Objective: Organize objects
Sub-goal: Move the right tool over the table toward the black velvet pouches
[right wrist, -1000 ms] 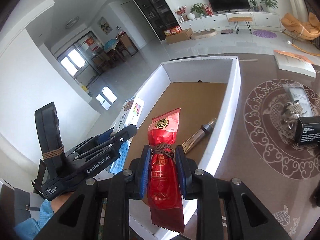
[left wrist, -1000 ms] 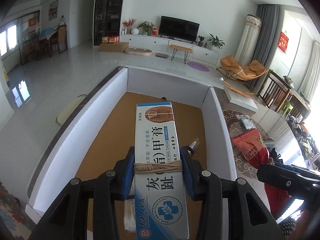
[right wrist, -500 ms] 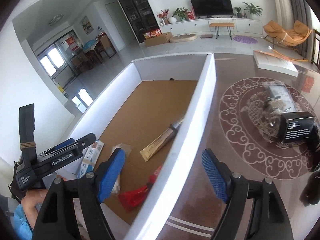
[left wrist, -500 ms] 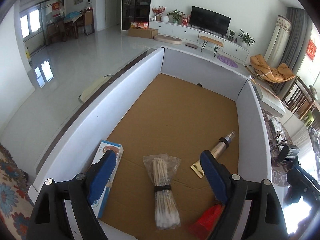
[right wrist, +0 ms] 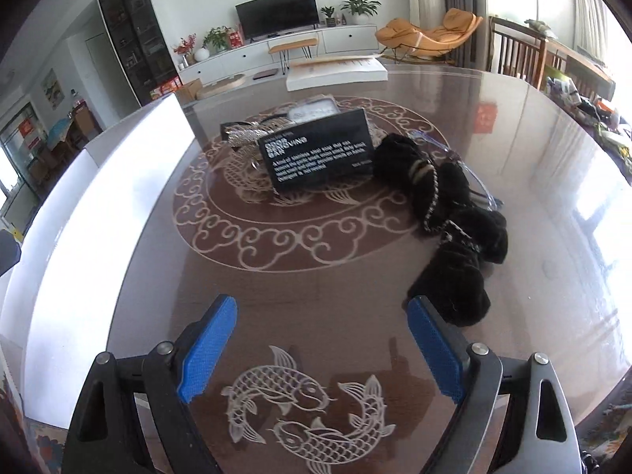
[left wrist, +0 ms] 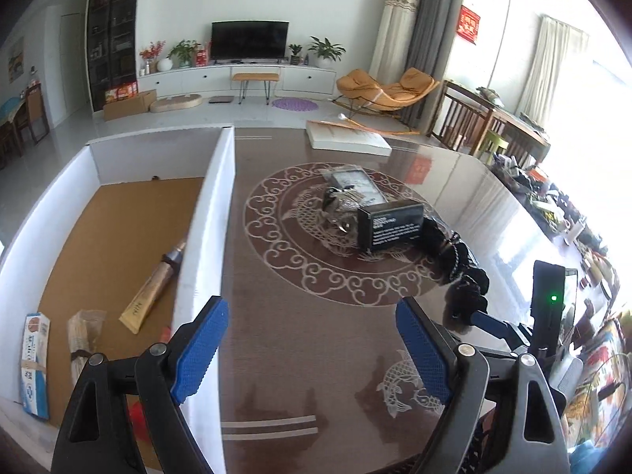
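Inside the white box [left wrist: 205,213] lie a cream carton [left wrist: 34,359], a cotton swab bundle [left wrist: 81,339] and a gold tube [left wrist: 156,284]. The left gripper [left wrist: 312,349] hangs wide open and empty over the tabletop [left wrist: 316,316]. The right gripper [right wrist: 322,349], still opening, holds nothing near the black box [right wrist: 320,150] and black scrunchies [right wrist: 446,221].

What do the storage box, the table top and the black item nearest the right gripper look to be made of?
Storage box: seemingly white foam board or card walls, matte, over a brown corrugated cardboard floor. Table top: dark brown wood-look surface, glossy, probably lacquered or under glass, since it mirrors the window glare; its pale fish pattern looks inlaid or printed. Black item: fuzzy, plush-looking fabric with a thin metallic chain wound through it.
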{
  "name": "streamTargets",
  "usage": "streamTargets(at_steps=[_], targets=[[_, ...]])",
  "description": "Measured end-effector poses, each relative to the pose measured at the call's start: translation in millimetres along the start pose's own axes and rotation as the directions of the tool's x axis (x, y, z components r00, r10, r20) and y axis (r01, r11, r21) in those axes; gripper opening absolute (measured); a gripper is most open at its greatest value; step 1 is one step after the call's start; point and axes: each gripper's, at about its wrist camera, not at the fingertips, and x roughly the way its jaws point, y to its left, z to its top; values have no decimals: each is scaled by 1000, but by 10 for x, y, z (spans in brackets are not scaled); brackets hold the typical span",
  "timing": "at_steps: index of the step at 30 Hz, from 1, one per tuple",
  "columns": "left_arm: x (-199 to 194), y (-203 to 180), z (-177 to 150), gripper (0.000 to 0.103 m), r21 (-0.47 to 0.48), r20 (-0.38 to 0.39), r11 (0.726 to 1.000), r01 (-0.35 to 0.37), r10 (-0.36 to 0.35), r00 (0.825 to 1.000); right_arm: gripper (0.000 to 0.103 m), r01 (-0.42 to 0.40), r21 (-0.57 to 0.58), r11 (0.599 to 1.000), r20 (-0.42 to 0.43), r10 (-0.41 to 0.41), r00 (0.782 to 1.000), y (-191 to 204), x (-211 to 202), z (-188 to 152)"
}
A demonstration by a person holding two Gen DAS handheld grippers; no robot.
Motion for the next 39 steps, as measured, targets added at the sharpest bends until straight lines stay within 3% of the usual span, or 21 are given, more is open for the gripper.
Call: streamTargets(at_steps=[5, 12, 22, 27, 33, 37, 39], targets=[[215, -389, -121, 86, 49, -64, 998, 44, -41, 997, 89, 37, 101, 994, 2, -37, 999, -343, -9, -222], [482, -412, -240, 86, 25, -95, 1000, 12, -9, 995, 89, 68, 258, 964, 99, -96, 990, -672, -267, -209], [1034, -392, -430, 86, 11, -167, 1000, -21, 23, 986, 89, 73, 330, 941, 111, -115, 987, -859, -336, -213], [1239, -358, -453, 86, -12, -189, 1000, -20, 17, 982, 89, 147, 297, 943, 116, -188, 975, -969, -418, -120], [1350, -368, -462, 87, 7, -181, 999, -41, 42, 983, 89, 289, 327, 900, 5, -307, 952, -1514, -403, -12], [1392, -426, -465, 89, 51, -168, 997, -65, 73, 983, 89, 265, 441, 857, -92, -251, 964, -1988, -269, -23], [1414, -456, -474, 96, 69, -163, 995, -67, 78, 984, 89, 254, 469, 846, -109, -230, 967, -2095, -214, -25]])
